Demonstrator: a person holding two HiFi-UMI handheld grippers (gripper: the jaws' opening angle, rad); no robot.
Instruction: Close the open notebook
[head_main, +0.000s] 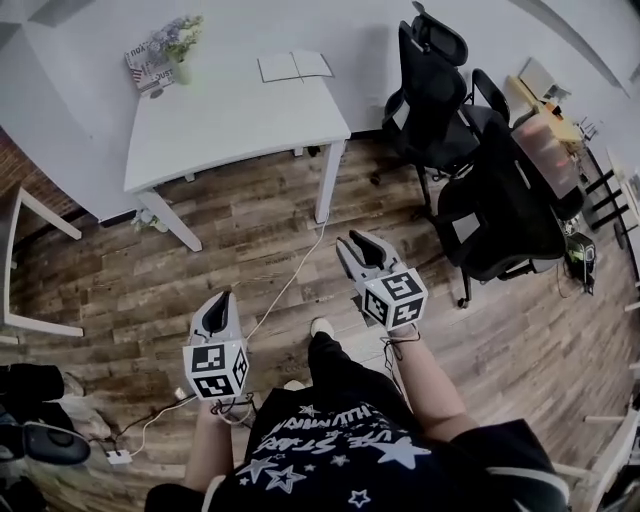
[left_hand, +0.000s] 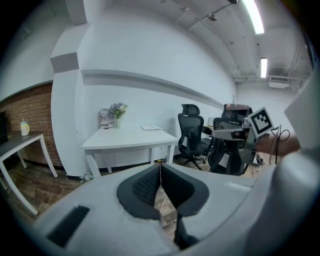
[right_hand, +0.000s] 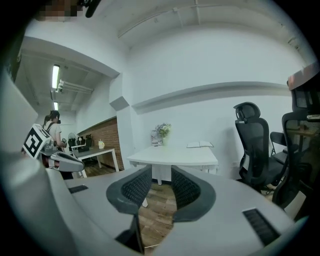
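The open notebook (head_main: 295, 66) is seen lying flat near the far edge of the white table (head_main: 230, 130), well apart from both grippers (a vase of flowers (head_main: 181, 55) is stood at the table's far left corner). The left gripper (head_main: 222, 300) is held over the wooden floor (head_main: 250, 250), its jaws pressed together with nothing caught between them. The right gripper (head_main: 361, 242) is held nearer the table, jaws parted, with only floor seen in the gap; black office chairs (head_main: 440, 90) are noted to the right.
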